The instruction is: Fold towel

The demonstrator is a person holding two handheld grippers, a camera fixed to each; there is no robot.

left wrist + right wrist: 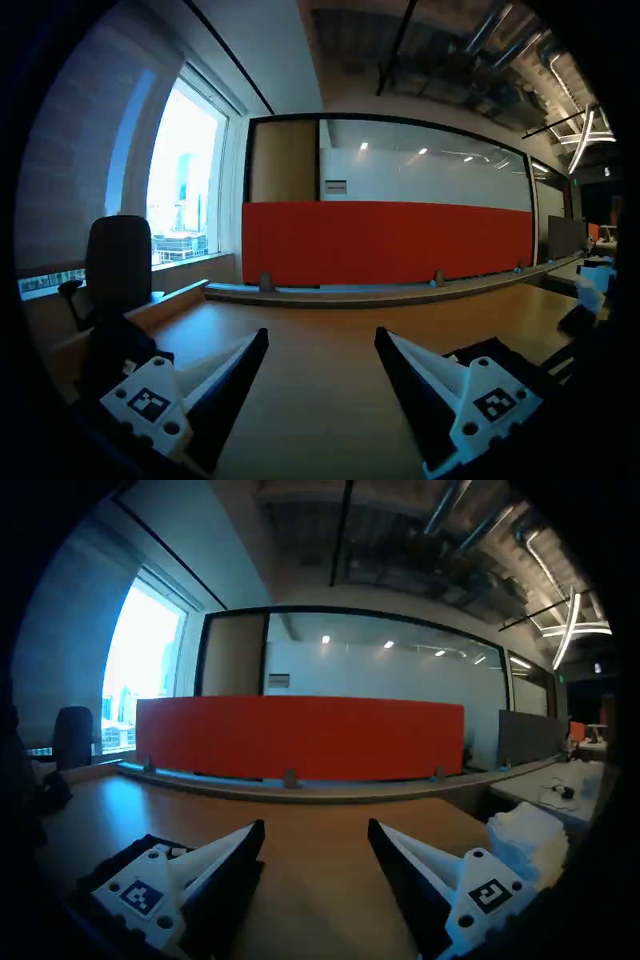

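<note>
Nearest in the left gripper view, the left gripper [320,334] has its two fingers spread wide apart with nothing between them, held over the bare wood of the desk [336,400]. In the right gripper view the right gripper [314,826] stands the same way, jaws parted and empty above the wooden top.

Just beside its right finger, at the near right edge of the desk, lies the towel [524,840]. It is white and thick-piled, lying in a folded stack of layers; whether it is one towel or several I cannot tell. Neither finger touches it.

Farther off, along the desk's far edge, a red partition [300,736] runs left to right on small feet. To the far left an office chair [118,260] with a dark back stands before a bright window [184,192]. Behind the partition is a glass wall [416,172], and to the far right a grey partition [528,738] stands on the next desk.
</note>
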